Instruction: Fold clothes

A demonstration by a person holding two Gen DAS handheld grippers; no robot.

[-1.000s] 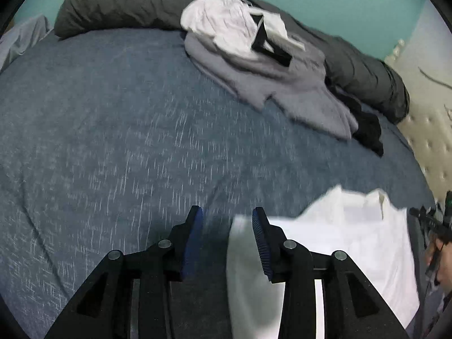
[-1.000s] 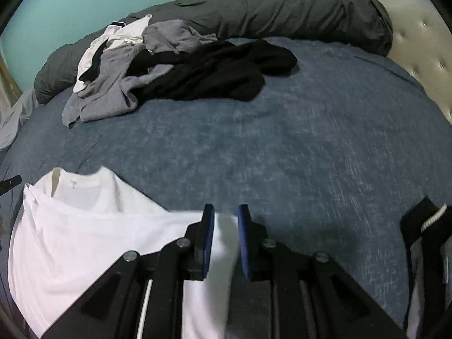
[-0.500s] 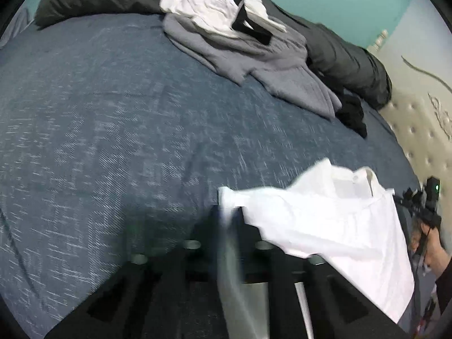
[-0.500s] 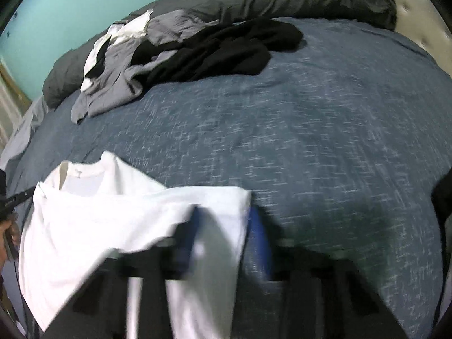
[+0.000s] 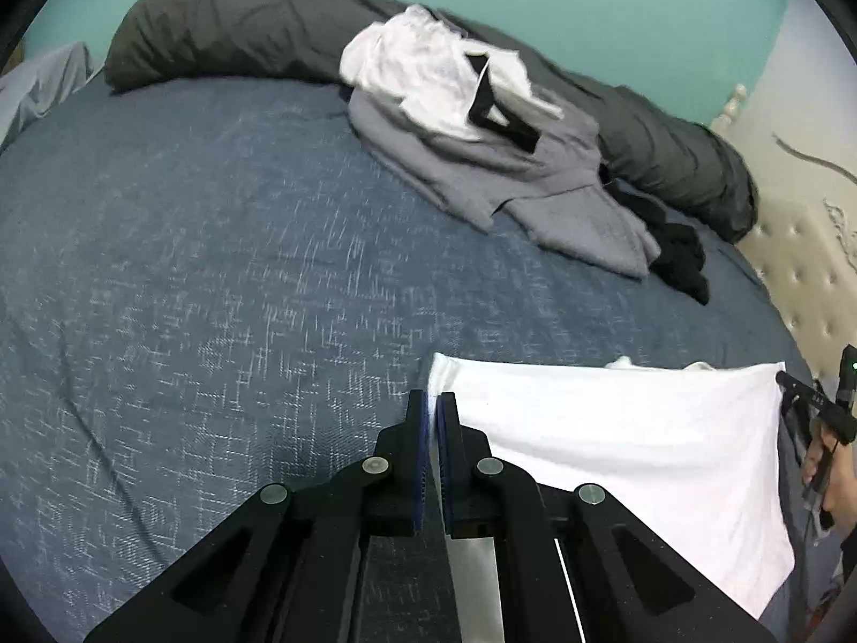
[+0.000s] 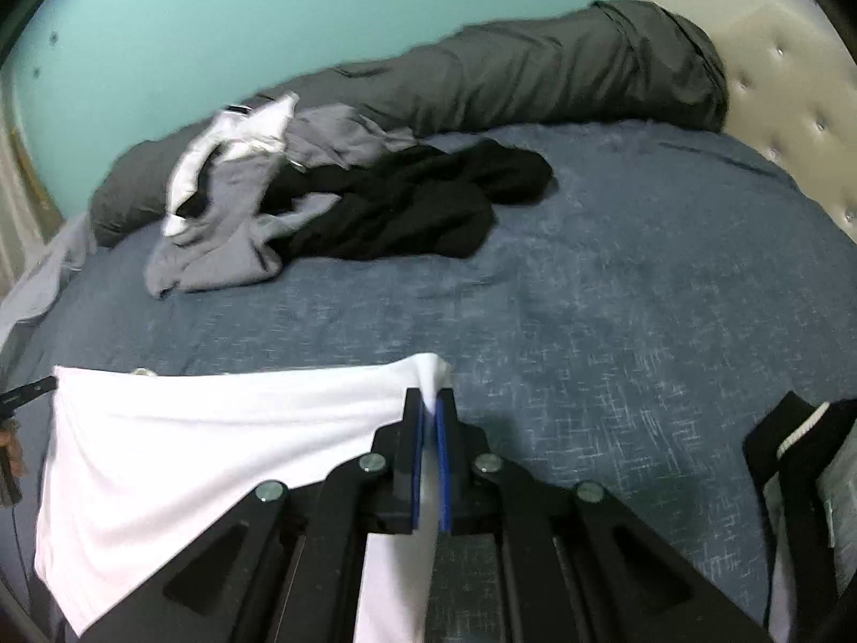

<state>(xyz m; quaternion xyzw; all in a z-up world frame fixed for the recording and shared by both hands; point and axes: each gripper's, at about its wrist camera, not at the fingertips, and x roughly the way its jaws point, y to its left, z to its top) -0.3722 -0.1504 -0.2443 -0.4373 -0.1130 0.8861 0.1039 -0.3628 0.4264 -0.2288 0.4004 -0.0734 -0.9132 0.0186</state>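
A: Ahead of our left gripper, we have bare blue bedspread running far forward.

B: Past that, the grey garment and white clothes block us, against the dark rolled duvet. Ahead-left of our right gripper, the black clothes lie in our way

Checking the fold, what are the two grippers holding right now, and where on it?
Both hold the white T-shirt at opposite corners of one edge: left gripper, right gripper.
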